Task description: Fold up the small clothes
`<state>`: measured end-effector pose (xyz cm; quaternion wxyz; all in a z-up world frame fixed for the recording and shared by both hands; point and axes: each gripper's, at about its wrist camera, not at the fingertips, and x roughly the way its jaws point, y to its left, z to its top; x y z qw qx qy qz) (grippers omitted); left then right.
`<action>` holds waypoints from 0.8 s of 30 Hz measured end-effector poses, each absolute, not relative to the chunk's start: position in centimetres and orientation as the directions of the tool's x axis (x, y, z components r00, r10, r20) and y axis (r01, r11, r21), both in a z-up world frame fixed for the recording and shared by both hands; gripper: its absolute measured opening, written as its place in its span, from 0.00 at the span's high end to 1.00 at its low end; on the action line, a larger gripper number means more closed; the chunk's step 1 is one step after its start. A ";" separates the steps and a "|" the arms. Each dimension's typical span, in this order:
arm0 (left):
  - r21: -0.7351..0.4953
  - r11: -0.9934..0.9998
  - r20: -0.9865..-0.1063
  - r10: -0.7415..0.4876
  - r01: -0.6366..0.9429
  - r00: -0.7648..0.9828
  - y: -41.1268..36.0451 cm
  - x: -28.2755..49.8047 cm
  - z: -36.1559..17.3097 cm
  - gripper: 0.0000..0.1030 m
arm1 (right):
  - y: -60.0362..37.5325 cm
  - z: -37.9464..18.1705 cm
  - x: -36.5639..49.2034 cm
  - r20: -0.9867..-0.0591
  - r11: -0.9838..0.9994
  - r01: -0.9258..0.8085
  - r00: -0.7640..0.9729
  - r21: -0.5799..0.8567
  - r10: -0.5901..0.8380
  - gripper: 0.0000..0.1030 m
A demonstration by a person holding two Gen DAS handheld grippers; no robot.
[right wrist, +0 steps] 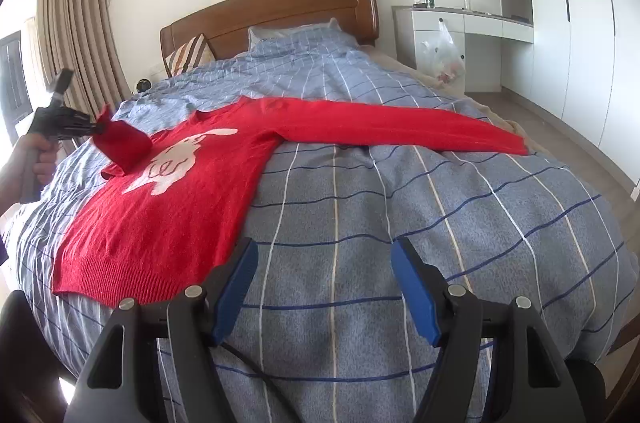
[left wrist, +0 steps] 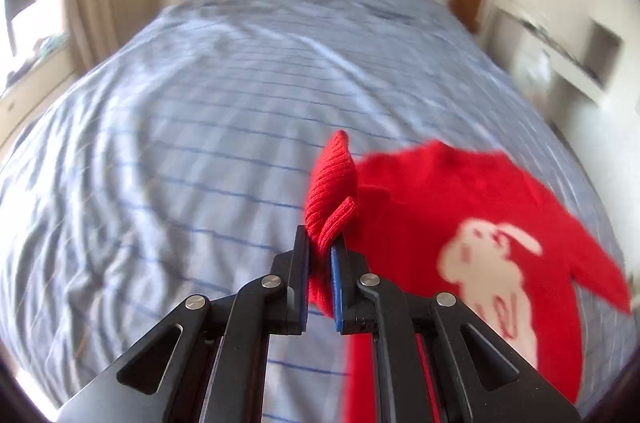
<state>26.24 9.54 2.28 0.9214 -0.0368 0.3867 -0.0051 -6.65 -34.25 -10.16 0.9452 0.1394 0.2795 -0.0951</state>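
Observation:
A red knit sweater (right wrist: 176, 211) with a white animal figure lies flat on the bed; it also shows in the left wrist view (left wrist: 460, 207). One sleeve (right wrist: 400, 131) stretches out to the right. My left gripper (left wrist: 319, 243) is shut on the ribbed cuff (left wrist: 332, 179) of the other sleeve and holds it lifted over the sweater's body; the gripper (right wrist: 94, 129) shows in the right wrist view at the far left. My right gripper (right wrist: 324, 259) is open and empty, low over the bedspread just right of the sweater's hem.
The bed has a blue checked cover (right wrist: 400, 223), pillows (right wrist: 296, 35) and a wooden headboard (right wrist: 272, 11). A white desk (right wrist: 472, 23) with a plastic bag (right wrist: 444, 55) stands right of the bed. Curtains (right wrist: 76, 31) hang at left.

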 end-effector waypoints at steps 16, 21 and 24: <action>0.031 0.880 -0.812 0.299 -0.475 0.501 27.0 24.4 -9.3 0.88 | -32.8 -12.3 -4.8 -0.625 0.958 0.231 0.777 0.169 -0.077 0.33; 0.050 0.881 -0.791 0.323 -0.471 0.520 27.0 22.1 -8.3 0.20 | -32.9 -12.5 -4.8 -0.628 0.955 0.246 0.773 0.164 -0.091 0.30; 0.001 0.898 -0.763 0.286 -0.441 0.580 26.6 19.0 -6.7 0.12 | -33.0 -12.2 -5.1 -0.612 0.951 0.259 0.784 0.167 -0.106 0.24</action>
